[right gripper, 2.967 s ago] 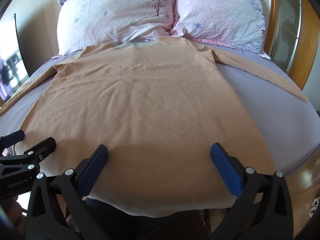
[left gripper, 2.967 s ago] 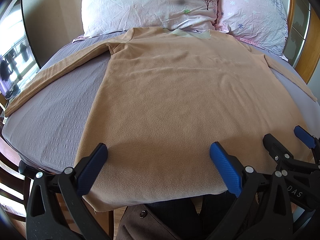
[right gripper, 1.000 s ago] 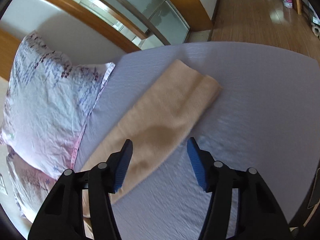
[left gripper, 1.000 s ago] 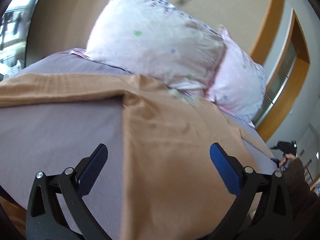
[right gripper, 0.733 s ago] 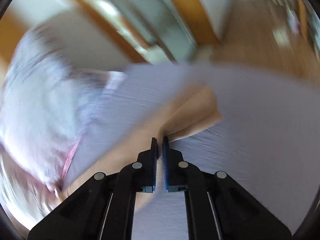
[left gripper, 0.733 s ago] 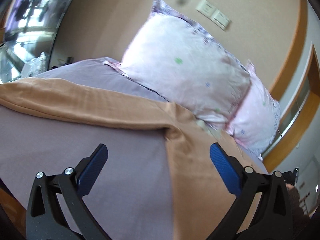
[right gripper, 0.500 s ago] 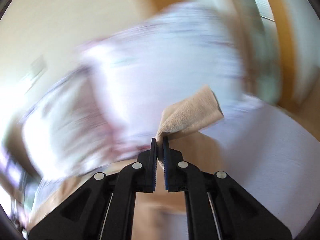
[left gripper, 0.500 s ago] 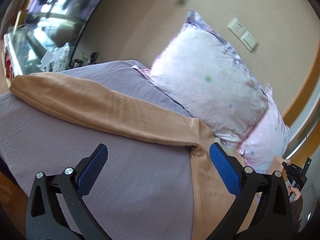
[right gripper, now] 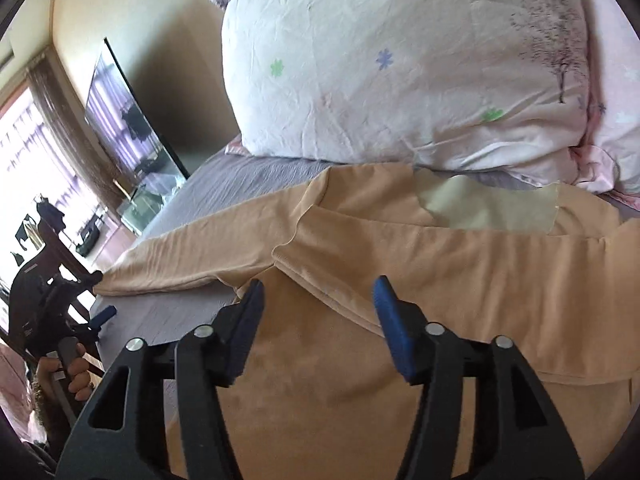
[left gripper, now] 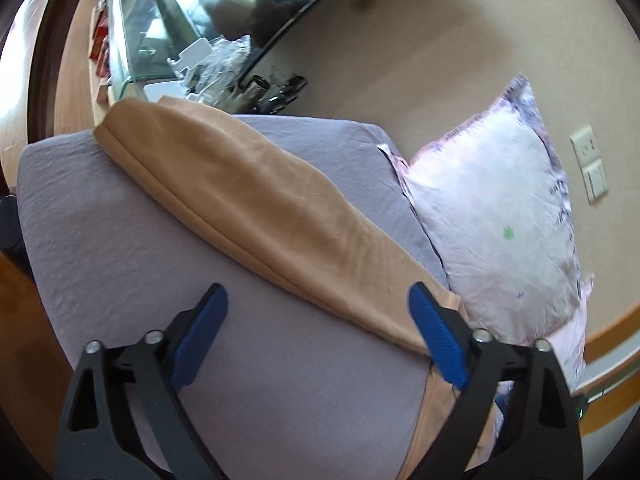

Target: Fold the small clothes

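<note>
A tan long-sleeved top point(right gripper: 360, 360) lies flat on the grey bed sheet point(left gripper: 120, 248). Its right sleeve point(right gripper: 460, 264) is folded across the chest, below the pale collar point(right gripper: 492, 204). Its left sleeve point(left gripper: 248, 200) stretches out over the sheet toward the bed's corner. My left gripper point(left gripper: 316, 336) is open and empty, low over the sheet beside that sleeve. My right gripper point(right gripper: 318, 312) is open and empty just above the folded sleeve's cuff point(right gripper: 288, 252). The left gripper also shows far left in the right wrist view point(right gripper: 102, 316).
A floral pillow point(right gripper: 400, 60) and a pink one point(right gripper: 612, 80) lean at the head of the bed. A glass tank point(left gripper: 160, 32) and clutter stand beyond the bed's corner, under a wall screen point(right gripper: 124, 120). Wooden floor point(left gripper: 20, 300) lies off the bed's edge.
My right gripper carried the right sleeve across the chest, laid it there and opened. My left gripper swung out along the left sleeve toward its cuff, staying open.
</note>
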Motion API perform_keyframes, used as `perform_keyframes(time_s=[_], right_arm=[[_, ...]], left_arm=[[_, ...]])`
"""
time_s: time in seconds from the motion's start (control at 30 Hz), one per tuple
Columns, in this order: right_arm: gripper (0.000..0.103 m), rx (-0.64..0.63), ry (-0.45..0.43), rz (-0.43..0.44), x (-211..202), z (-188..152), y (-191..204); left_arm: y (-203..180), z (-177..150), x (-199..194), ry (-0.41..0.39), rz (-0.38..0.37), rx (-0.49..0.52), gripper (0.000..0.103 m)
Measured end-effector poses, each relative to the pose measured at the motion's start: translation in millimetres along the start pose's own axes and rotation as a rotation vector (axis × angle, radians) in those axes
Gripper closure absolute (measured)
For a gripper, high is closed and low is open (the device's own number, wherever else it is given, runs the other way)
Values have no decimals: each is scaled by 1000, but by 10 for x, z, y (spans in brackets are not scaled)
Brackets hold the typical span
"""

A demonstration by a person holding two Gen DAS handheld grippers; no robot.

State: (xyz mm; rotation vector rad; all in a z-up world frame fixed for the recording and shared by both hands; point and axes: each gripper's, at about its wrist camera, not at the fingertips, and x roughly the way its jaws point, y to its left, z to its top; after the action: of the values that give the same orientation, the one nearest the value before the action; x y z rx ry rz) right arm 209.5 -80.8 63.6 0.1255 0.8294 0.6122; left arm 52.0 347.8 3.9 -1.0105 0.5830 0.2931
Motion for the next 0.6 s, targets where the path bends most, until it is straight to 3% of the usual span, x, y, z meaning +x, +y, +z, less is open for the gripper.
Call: perform_keyframes(time_s=[0.13,0.23,0.27,0.3,0.37,0.4,0.5,0.6], right_arm=[[35,61,-36,9,-190,10,-318],[34,102,-50,49,-374,-147,-458],[32,106,-53,60,-393,-206,-455],[32,107,-58,69,-445,-244,-443],[32,102,-63,80,-481,-289,-464],[31,98,-68,82,-523,-310,-482],[31,78,-115,57,-673,-336,-545],[29,92,-193,14,-886,-331,-660]], left_arm=[[80,144,38,7,7,-101,17],[111,277,97,7,48,-143,31],[122,305,113,10,68,-152,42],[136,329,130,16,90,-161,64],[217,353,218,60,135,-197,96],[214,350,218,51,130,-199,97],[-210,333,141,-25,156,-38,97],[-1167,101,106,-96,64,254,97]])
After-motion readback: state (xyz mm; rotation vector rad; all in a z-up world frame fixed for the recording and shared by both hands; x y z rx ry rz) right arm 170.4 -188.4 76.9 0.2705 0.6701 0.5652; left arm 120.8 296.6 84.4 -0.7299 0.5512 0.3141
